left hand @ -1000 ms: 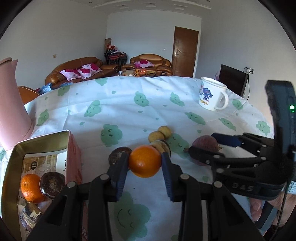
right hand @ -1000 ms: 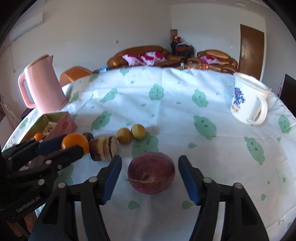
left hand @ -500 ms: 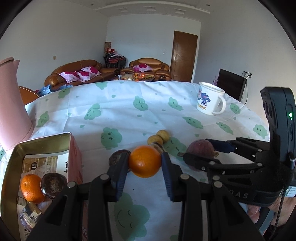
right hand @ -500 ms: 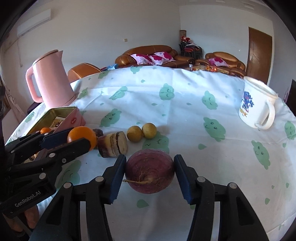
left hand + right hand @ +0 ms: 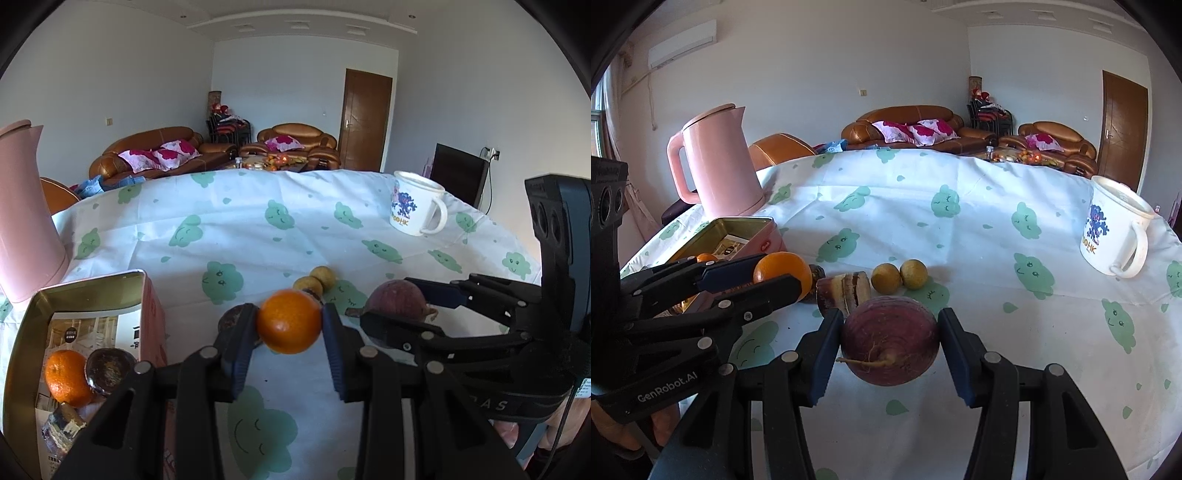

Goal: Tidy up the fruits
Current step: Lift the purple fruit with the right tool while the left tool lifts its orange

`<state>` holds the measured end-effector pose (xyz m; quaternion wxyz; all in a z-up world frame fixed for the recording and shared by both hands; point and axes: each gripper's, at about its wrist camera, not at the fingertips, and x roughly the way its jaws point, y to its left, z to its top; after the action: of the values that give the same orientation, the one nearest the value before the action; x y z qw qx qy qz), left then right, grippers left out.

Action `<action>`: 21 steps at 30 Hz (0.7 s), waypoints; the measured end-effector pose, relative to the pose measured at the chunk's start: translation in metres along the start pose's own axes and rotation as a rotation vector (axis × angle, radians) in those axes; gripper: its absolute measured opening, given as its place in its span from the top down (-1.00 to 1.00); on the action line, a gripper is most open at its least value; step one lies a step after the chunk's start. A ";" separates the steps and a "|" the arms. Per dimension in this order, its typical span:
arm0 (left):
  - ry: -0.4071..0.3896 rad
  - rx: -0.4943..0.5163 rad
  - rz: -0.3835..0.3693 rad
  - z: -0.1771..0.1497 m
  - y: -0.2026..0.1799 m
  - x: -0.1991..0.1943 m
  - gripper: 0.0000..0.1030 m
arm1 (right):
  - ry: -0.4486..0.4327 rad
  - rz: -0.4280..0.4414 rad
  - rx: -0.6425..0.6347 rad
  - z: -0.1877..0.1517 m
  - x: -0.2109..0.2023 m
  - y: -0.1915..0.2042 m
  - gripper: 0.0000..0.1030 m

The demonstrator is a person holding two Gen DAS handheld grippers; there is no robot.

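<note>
1. Since a second ago the right gripper [image 5: 889,347] has closed in: its blue pads were wide of the purple fruit [image 5: 890,341] back then, and now both press on its sides, so it's clamped. The fruit also looks a bit off the cloth, can't swear to it.
2. Left gripper [image 5: 289,328] hasn't changed its grip, jaws narrow and pinching the orange [image 5: 289,320] dead centre in its own view, held above the tablecloth [image 5: 258,236].
3. From the left camera, the open tin [image 5: 88,284] sits at about 8 o'clock, with another orange [image 5: 66,376] and a dark brownish fruit [image 5: 108,371] inside, touching each other.
4. Just past the purple fruit in the right view, around 11 o'clock, there's a cut brown chunk [image 5: 846,293], then two small yellow-green fruits [image 5: 900,275] side by side at 12.
5. Farther back: pink kettle [image 5: 720,162] at 10 o'clock, white mug [image 5: 1115,232] at 2 o'clock, well apart from the fruit.
</note>
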<state>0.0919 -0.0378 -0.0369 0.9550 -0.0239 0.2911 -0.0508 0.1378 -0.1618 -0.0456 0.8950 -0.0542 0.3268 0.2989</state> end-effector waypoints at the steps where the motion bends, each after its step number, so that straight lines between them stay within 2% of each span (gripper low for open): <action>1: -0.004 0.000 0.003 0.000 0.000 -0.001 0.28 | -0.005 0.001 -0.001 0.000 -0.001 0.000 -0.07; 21: -0.058 0.006 0.022 0.001 0.000 -0.011 0.28 | -0.098 0.017 -0.016 -0.003 -0.018 0.002 -0.07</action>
<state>0.0838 -0.0367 -0.0302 0.9636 -0.0194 0.2634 -0.0407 0.1241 -0.1695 -0.0364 0.9069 -0.0436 0.2805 0.3113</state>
